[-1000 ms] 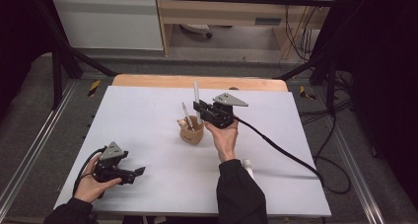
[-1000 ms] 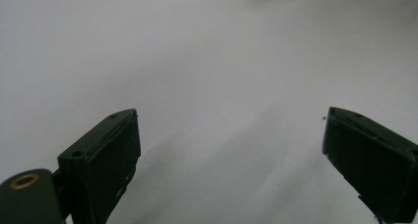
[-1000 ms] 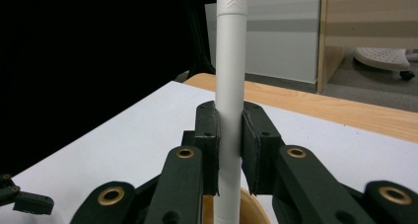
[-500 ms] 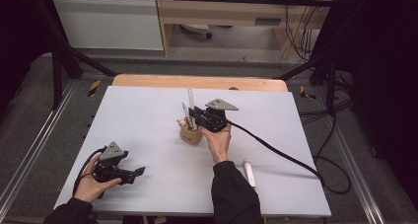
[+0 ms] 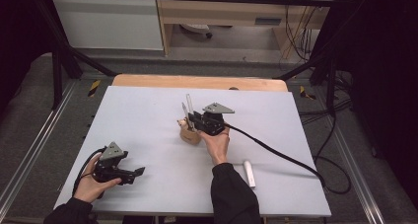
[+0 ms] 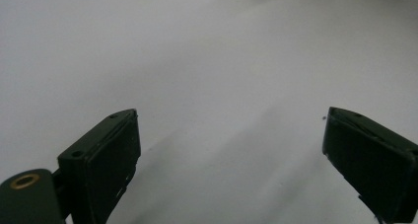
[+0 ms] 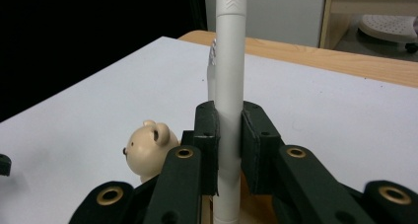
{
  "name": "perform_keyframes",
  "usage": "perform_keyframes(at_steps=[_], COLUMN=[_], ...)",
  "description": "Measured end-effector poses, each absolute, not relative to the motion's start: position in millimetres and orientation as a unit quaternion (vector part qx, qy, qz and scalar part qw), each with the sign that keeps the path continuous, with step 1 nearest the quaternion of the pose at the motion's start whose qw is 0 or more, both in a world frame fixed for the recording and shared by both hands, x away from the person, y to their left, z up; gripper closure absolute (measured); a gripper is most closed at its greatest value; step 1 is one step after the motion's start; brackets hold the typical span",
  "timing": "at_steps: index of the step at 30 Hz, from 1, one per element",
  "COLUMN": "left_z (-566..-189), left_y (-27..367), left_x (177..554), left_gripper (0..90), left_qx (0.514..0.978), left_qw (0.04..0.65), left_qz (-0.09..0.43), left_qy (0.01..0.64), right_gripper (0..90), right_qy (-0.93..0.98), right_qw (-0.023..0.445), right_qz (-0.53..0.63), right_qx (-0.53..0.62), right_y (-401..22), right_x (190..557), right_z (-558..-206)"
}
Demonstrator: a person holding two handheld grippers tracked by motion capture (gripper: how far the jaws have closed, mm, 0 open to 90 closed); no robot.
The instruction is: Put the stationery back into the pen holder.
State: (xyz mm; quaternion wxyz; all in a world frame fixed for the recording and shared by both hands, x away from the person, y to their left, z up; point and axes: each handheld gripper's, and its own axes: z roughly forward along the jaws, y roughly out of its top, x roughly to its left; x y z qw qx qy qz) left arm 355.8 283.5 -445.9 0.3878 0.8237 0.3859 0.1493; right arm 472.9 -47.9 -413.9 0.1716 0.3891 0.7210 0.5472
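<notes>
My right gripper (image 5: 192,119) is shut on a white pen (image 5: 189,102) and holds it upright, directly above a tan bear-shaped holder (image 5: 189,133) in the middle of the table. In the right gripper view the pen (image 7: 230,61) stands clamped between the two pads (image 7: 207,130), its lower end dipping toward the holder, with the bear's head (image 7: 147,149) just to the left. A second white pen (image 5: 184,110) stands in the holder. My left gripper (image 5: 139,172) rests open near the table's front left, with only bare tabletop between its fingers (image 6: 106,160).
A short white stick (image 5: 250,173) lies on the white tabletop (image 5: 148,110) near the front right, beside my right forearm. The right gripper's black cable (image 5: 276,152) trails off to the right. A wooden strip (image 5: 197,81) borders the far edge.
My right gripper has moved down and slightly left with the pen, bringing its lower end to the bear holder. The left gripper has stayed still.
</notes>
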Motion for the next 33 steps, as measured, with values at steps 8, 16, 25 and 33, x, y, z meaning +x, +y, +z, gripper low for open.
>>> perform_keyframes(at_steps=[8,16,25,33], left_z=[-446,-447,-446,-446], left_y=[283,283,282,282], left_x=[356,356,355,355], left_gripper=[7.5,7.5,7.5,7.5], left_qx=[0.826,0.826,0.827,0.826], left_qw=[0.386,0.384,0.385,0.386], left_qz=[0.149,0.149,0.149,0.148], left_qy=[0.384,0.384,0.381,0.382], right_gripper=[78.5,78.2,69.6,47.0], right_qy=[0.721,0.732,0.736,0.763], right_qw=[0.171,0.173,0.184,0.187], right_qz=[0.544,0.531,0.528,0.500], right_qx=[0.394,0.390,0.381,0.364], right_y=[-53,-53,-57,-73], right_x=[472,471,466,453], right_z=[-420,-425,-415,-386])
